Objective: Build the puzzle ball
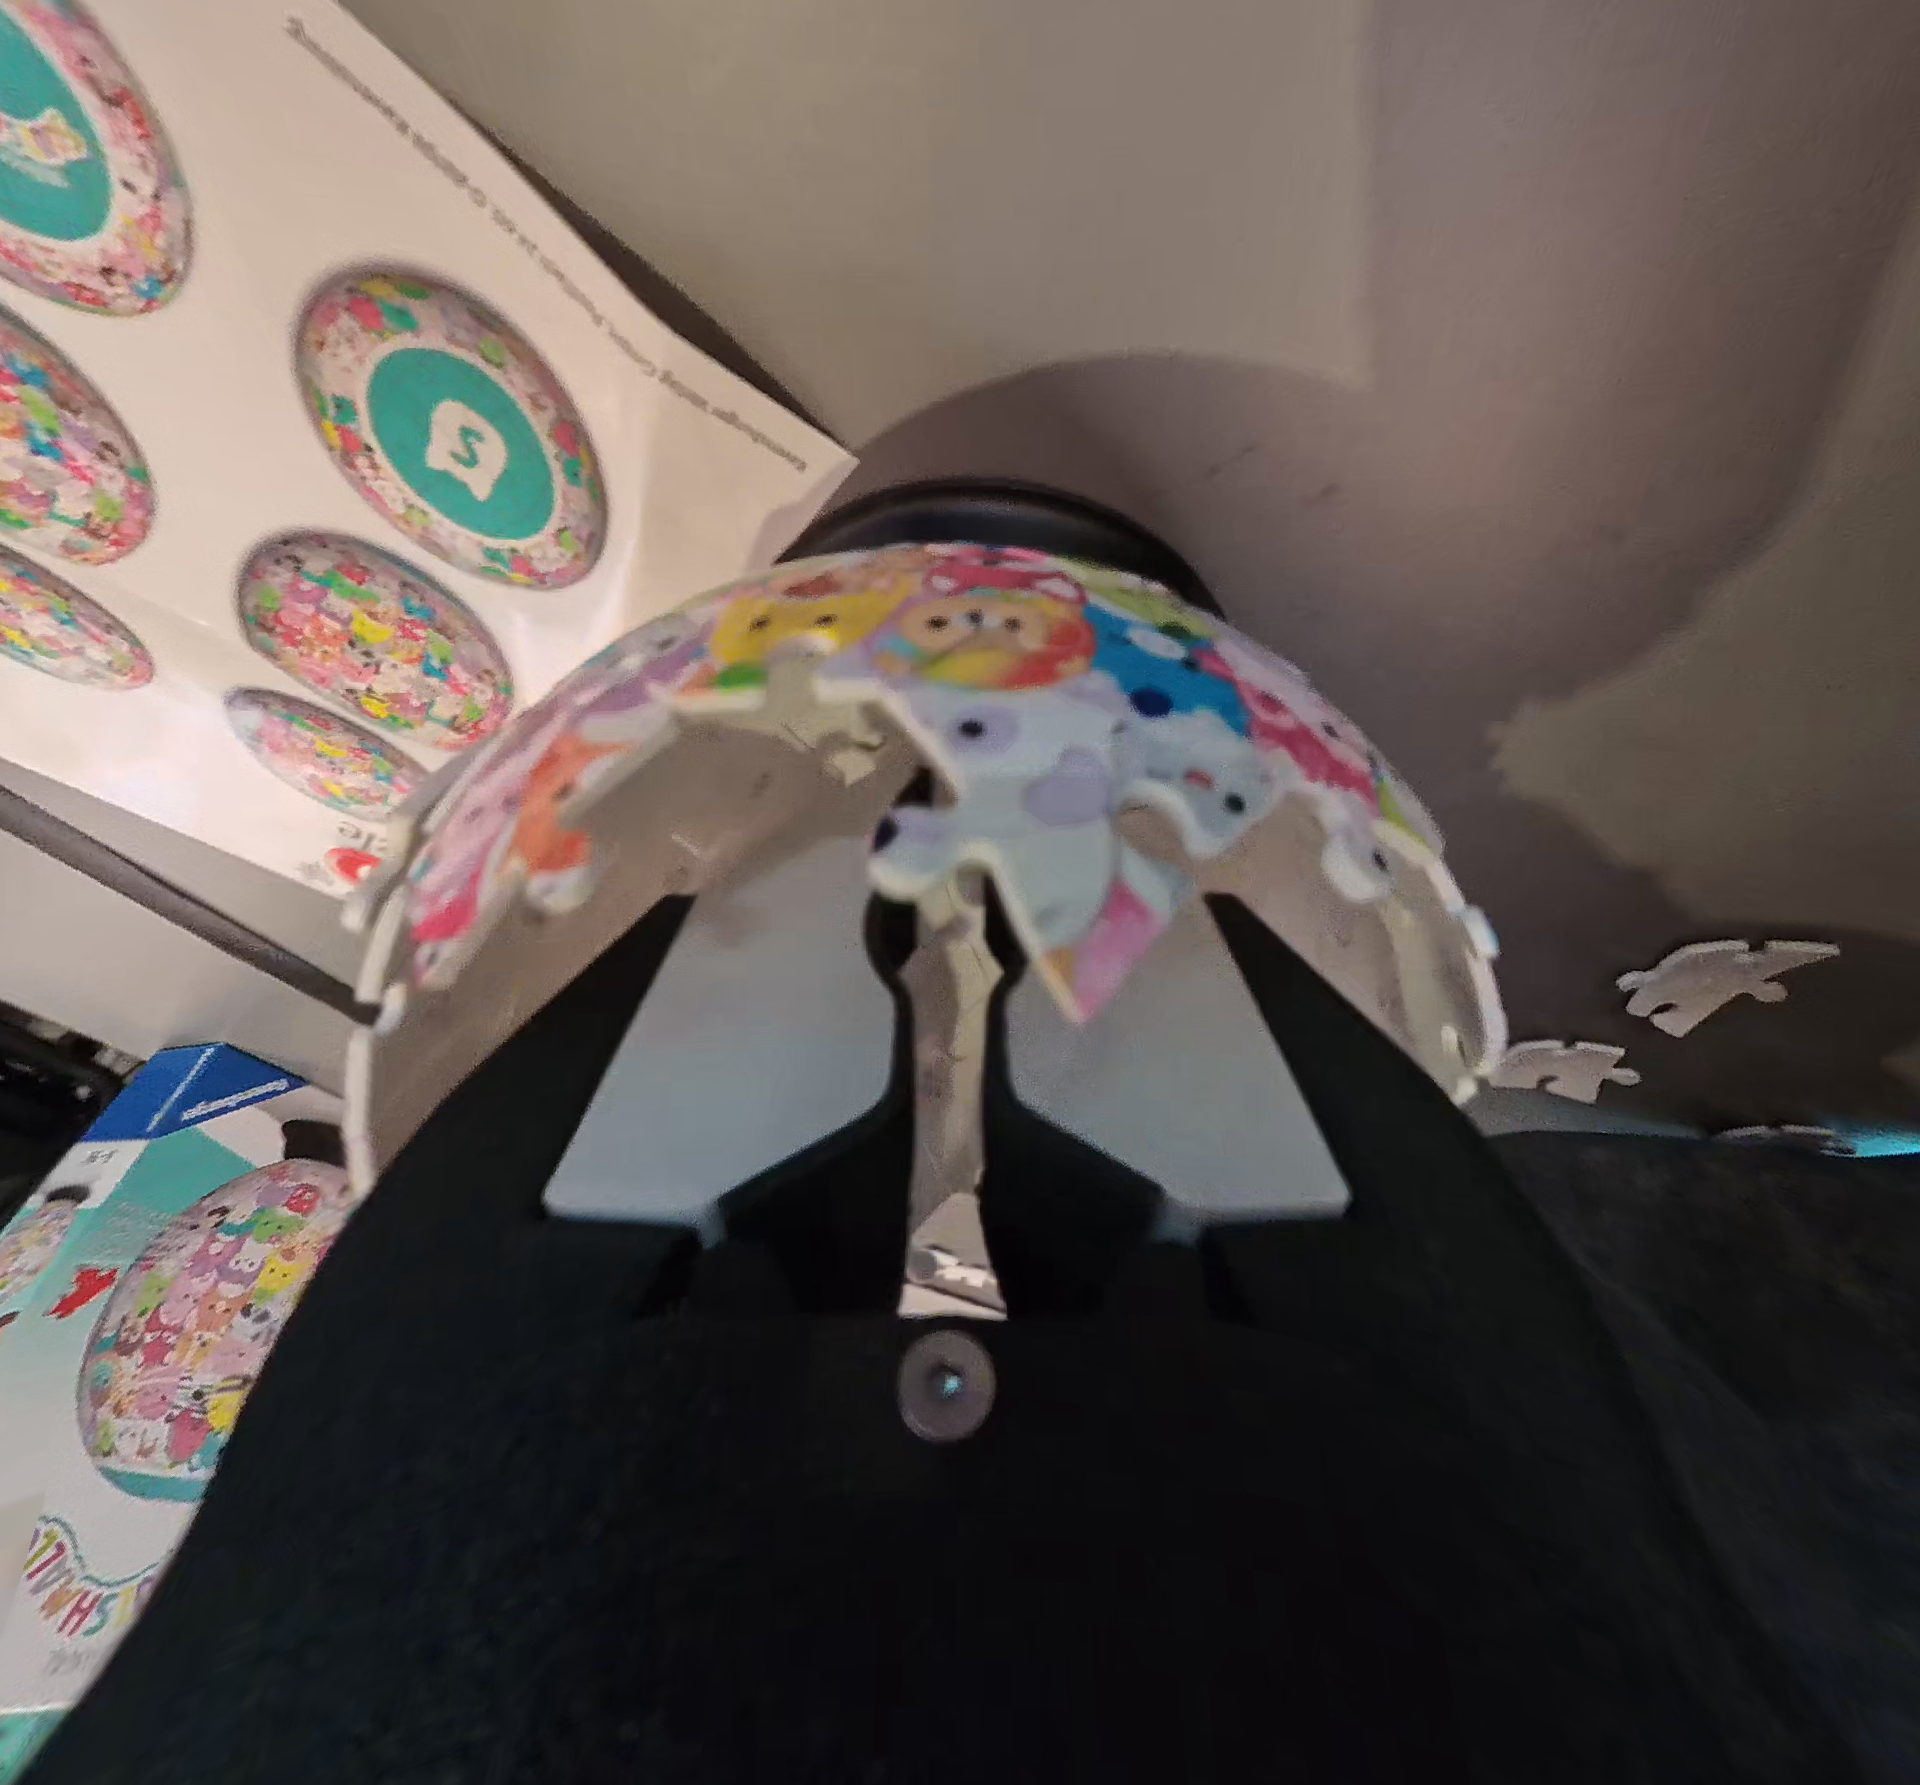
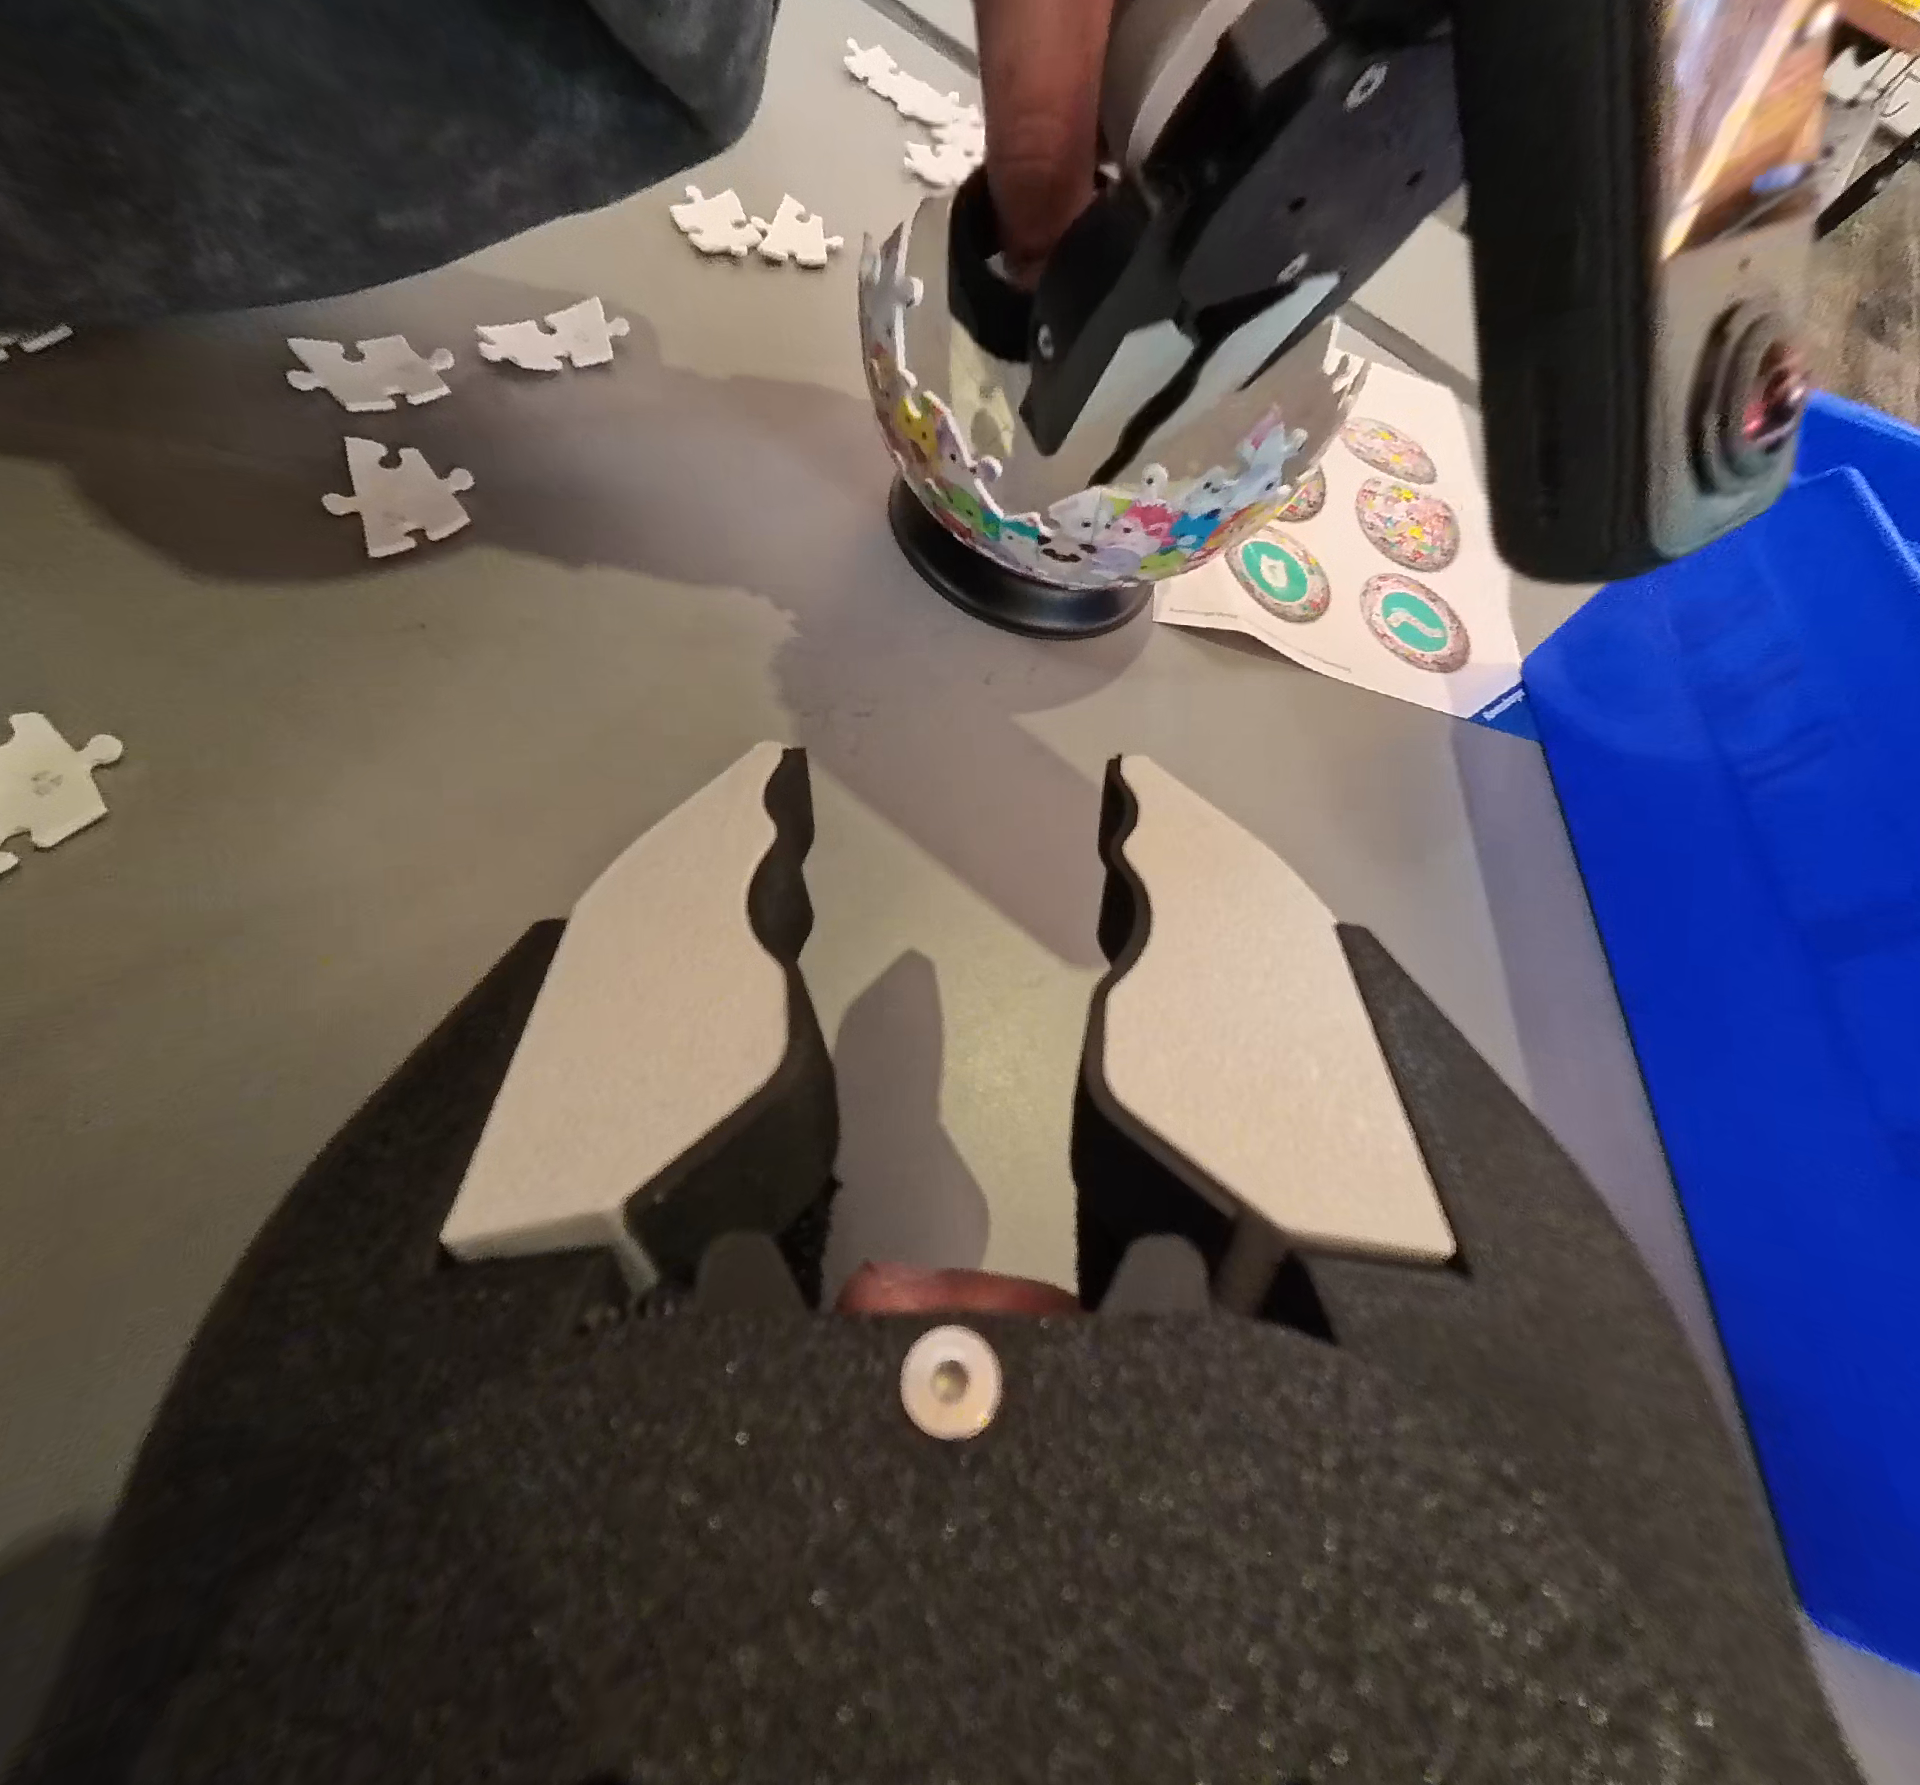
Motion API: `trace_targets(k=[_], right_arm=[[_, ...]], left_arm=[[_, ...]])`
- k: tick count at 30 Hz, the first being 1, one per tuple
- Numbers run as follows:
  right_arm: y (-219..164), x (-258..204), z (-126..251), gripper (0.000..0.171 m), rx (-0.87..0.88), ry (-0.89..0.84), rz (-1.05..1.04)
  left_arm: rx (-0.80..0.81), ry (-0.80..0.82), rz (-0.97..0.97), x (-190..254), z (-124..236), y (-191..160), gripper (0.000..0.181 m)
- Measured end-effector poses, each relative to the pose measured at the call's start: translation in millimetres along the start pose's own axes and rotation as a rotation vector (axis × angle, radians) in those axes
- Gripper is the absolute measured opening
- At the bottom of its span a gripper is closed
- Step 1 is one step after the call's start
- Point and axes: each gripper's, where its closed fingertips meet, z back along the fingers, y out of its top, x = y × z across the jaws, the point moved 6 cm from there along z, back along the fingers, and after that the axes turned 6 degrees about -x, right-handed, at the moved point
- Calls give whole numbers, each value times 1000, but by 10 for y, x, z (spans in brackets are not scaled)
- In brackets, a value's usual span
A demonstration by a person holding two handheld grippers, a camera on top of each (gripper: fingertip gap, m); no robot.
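Note:
The half-built puzzle ball [image 1: 987,655] is an open, colourful shell on a black ring stand [image 1: 997,504]. My left gripper [image 1: 951,894] reaches over its near rim. Its fingers are shut on a pale lavender and pink puzzle piece [image 1: 1039,831] that joins the rim and shows edge-on between the pads. In the right wrist view the left gripper [image 2: 1070,431] dips into the ball [image 2: 1091,530] on its stand [image 2: 1018,603]. My right gripper [image 2: 954,769] is open and empty, low over the grey table [image 2: 520,800], well short of the ball.
Loose white-backed pieces [image 2: 395,488] lie left of and behind the ball, some in the left wrist view [image 1: 1725,982]. A picture sheet [image 2: 1382,572] lies right of the ball. A blue bin [image 2: 1745,800] stands at the right, the puzzle box [image 1: 156,1320] at the left. A person's hand [image 2: 1039,73] holds the left gripper. My right fingertips sit around 15 cm from my left ones.

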Motion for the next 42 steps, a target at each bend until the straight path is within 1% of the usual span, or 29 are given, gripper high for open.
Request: trace_targets(k=[2, 7, 8, 11, 13, 18, 20, 26, 27, 28, 35, 36, 37, 38, 42], right_arm=[[0, 2, -1, 53, 0, 0, -2], [1, -2, -1, 53, -1, 0, 0], [0, -2, -2, 53, -2, 1, 0], [-2, -2, -3, 53, -2, 2, 0], [-1, -7, -6, 53, -3, 4, 0], [0, -9, -2, 53, -2, 5, 2], [1, -9, 0, 53, -1, 4, 2], [4, -12, 1, 53, -1, 5, 4], [4, -13, -1, 53, -1, 5, 4], [4, -14, -1, 53, -1, 6, 4], [2, -10, -1, 53, -2, 4, 5], [1, -8, -1, 53, -2, 4, 4], [-1, -5, -2, 53, -2, 4, 2], [-3, -4, -3, 53, -3, 4, 1], [-4, -11, -7, 53, -5, 6, 6]], left_arm=[[19, -1, 19, -32, 30, -4, 24], [0, 6, 4, -47, -31, 20, 37], [0, -1, 2, -36, -36, 34, 33], [-3, -9, -1, -15, -36, 53, 30], [-5, -47, 0, 15, -40, 52, 19], [-11, -52, -8, 22, -41, 54, 18], [-23, -52, -25, 40, -42, 58, 11], [-19, -41, -26, 47, -40, 53, 11], [-17, -46, -27, 54, -42, 49, 8], [-17, -51, -30, 61, -43, 47, 0], [7, -28, -8, 30, -30, 13, 0], [17, -23, 8, 7, -15, 8, 7], [28, -24, 25, -14, 0, 6, 19], [35, -28, 38, -35, 11, 6, 25], [50, -47, 38, -41, 8, 49, 31]])
